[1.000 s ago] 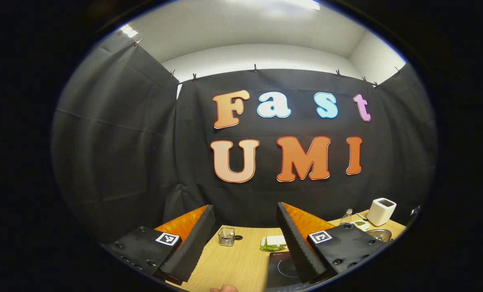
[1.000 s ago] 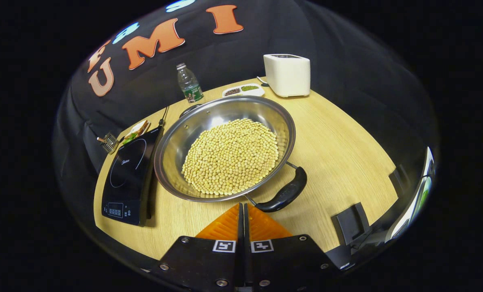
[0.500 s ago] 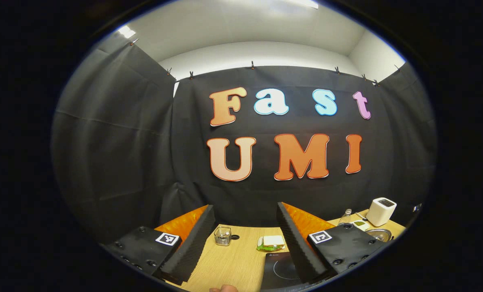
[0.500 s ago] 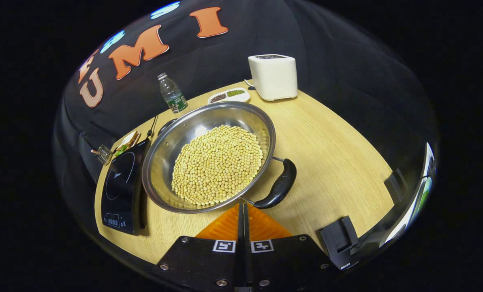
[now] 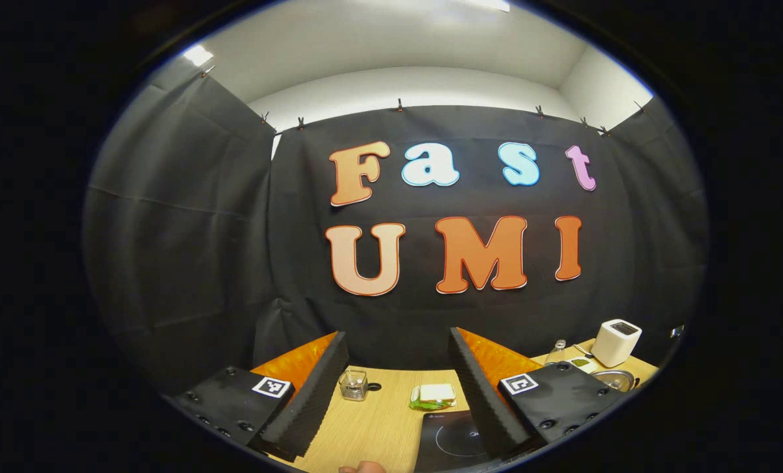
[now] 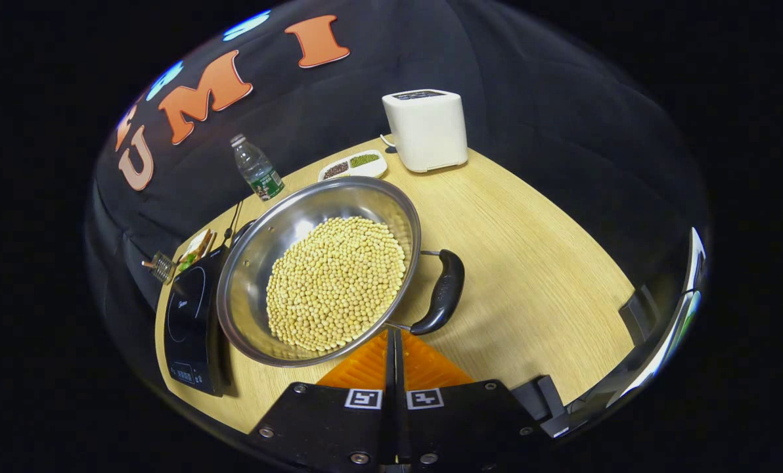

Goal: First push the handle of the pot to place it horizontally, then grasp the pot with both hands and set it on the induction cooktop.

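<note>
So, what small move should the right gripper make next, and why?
Probably keep nudging the handle sideways: the right gripper, shut, sits at its near end, and the pot of beans rests on the table beside the cooktop.

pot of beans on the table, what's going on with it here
A person holds a gripper in each hand. The right gripper, jaws shut, is at the near end of the black handle of the steel pot, which is full of beans; I cannot tell if it touches. The pot sits on the table beside the induction cooktop, not on it. The left gripper, jaws open and empty, hangs above the table, away from the pot.
</note>
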